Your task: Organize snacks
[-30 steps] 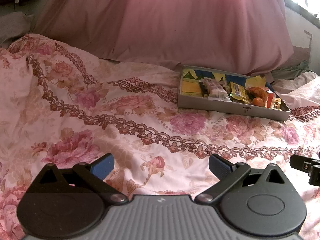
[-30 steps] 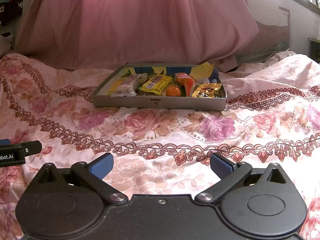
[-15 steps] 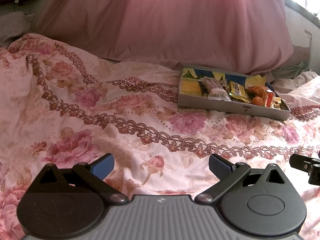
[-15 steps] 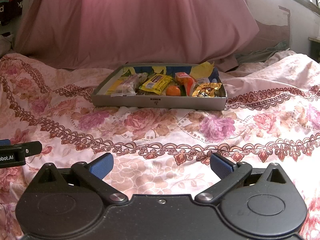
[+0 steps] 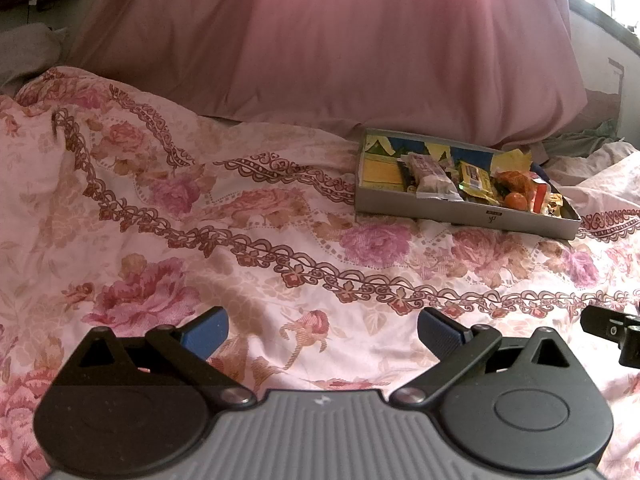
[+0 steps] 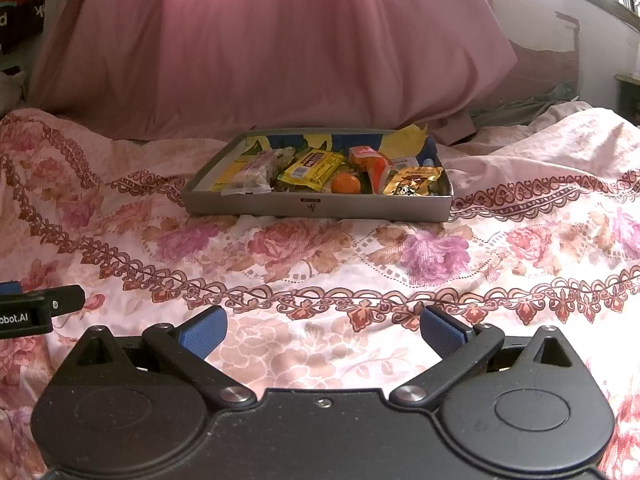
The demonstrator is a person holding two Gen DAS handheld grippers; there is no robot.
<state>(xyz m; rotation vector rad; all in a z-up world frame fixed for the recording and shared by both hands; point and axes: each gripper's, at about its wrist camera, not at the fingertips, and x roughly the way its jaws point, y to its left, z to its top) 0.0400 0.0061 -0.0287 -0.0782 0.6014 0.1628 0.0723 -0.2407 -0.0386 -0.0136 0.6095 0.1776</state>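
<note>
Left gripper [image 5: 322, 330] hovers over the bed [image 5: 240, 240], jaws spread and empty; the snack tray [image 5: 460, 210] lies well ahead, right of them. Right gripper [image 6: 322, 330], jaws likewise spread, faces the tray straight ahead. The packets overlap loosely, so a pinch may snag two or tip the tray on soft bedding.

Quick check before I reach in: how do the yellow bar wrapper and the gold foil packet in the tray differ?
The yellow bar wrapper is matte yellow with a dark label panel; the gold foil packet is shiny and crinkled. The yellow bar wrapper sits mid-tray, propped at an angle over other snacks; the gold foil packet leans in the tray's front right corner. The wrapper looks longer, the packet squarer. Both are sealed and untouched, with both grippers open and well short.
</note>
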